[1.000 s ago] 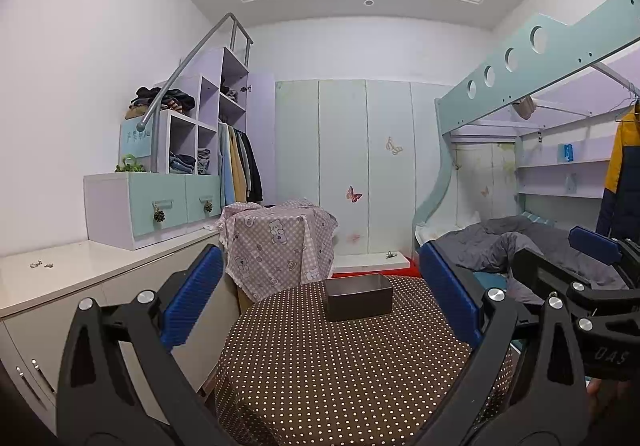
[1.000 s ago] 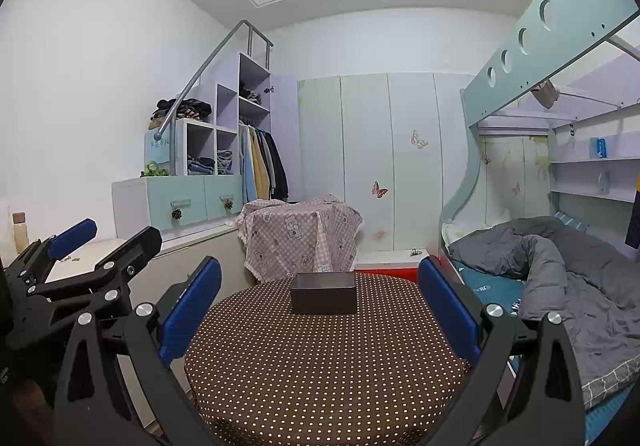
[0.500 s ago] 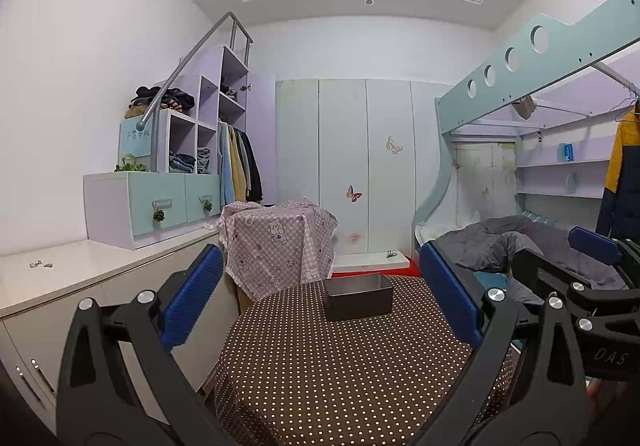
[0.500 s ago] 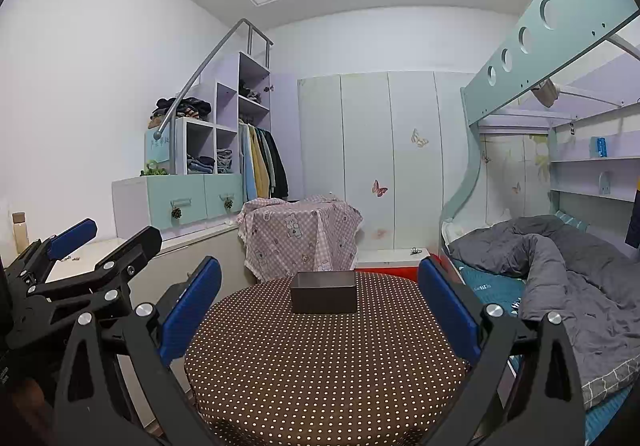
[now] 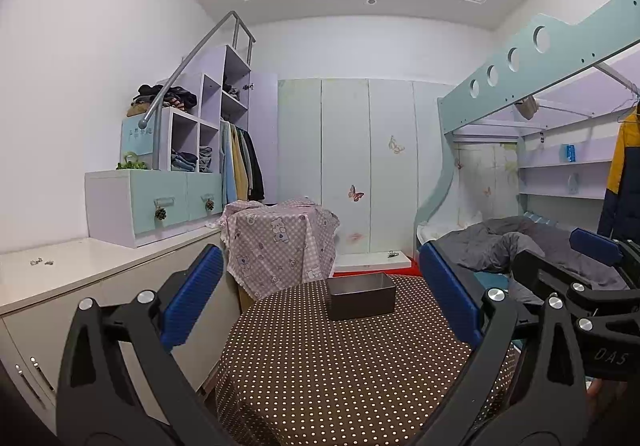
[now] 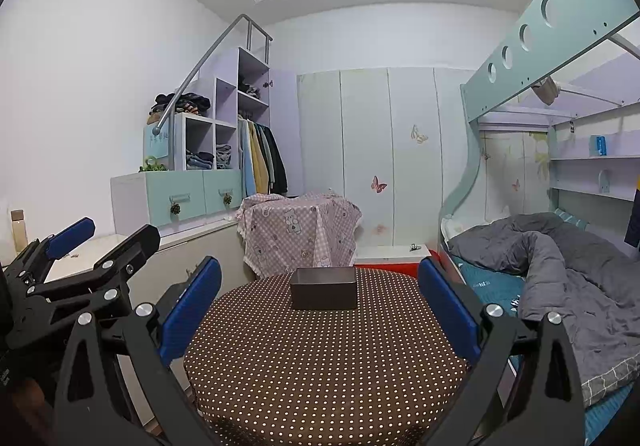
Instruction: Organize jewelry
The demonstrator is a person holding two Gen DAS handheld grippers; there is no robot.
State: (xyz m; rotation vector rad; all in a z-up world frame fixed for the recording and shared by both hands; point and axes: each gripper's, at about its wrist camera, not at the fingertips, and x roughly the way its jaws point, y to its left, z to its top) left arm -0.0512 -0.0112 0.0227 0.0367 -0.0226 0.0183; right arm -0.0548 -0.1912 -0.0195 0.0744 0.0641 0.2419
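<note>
A dark rectangular open box (image 5: 362,296) (image 6: 323,288) sits at the far side of a round table (image 5: 340,374) (image 6: 320,366) covered in a brown polka-dot cloth. Small pieces of jewelry (image 5: 40,261) lie on the cream counter at left, tiny in view. My left gripper (image 5: 320,286) hovers open above the table's near edge, nothing between its blue pads. My right gripper (image 6: 319,290) is likewise open and empty, held beside it. Each gripper shows in the other's view: the right one (image 5: 560,258) and the left one (image 6: 104,234).
A cream counter (image 5: 80,274) runs along the left wall with drawers and cubby shelves (image 5: 180,150) behind it. A checked pink cloth covers a stand (image 5: 280,238) beyond the table. A bed with a grey duvet (image 6: 560,266) lies to the right under a loft frame.
</note>
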